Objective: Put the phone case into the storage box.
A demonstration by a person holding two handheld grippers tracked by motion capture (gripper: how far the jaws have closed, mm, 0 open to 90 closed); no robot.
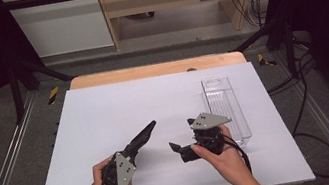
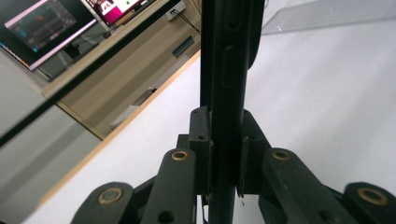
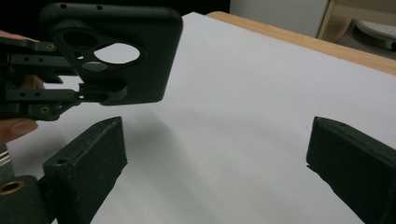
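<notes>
On the white counter [image 1: 106, 117], whose sheet covers a wooden top showing as a pale strip along the far edge, the left tongs [image 1: 136, 143] are clamped on a black phone case [image 1: 143, 135], seen edge-on in the high view and pointing up and away from the person's left hand [image 1: 104, 183]. From the left gripper view the case [image 2: 224, 70] rises straight up between the 2 closed jaws, pinched at its lower end, with its side button slots facing the camera. From the right gripper view the same case [image 3: 116, 51] hangs above the counter at upper left, its camera cutout showing as an open ring, with the left tongs [image 3: 88, 95] gripping it from the left. The right tongs [image 1: 181, 144] are open with nothing between them, held just to the right of the case and close above the sheet by the right hand [image 1: 221, 156]; in their own view the 2 black jaws stand wide apart over bare white surface. A clear plastic tray [image 1: 226, 107] lies along the right side of the counter, just beyond the right hand. Beyond the counter are grey carpet, a black frame, light wooden furniture and hanging cables; the left gripper view also catches lit monitors [image 2: 42, 23].
</notes>
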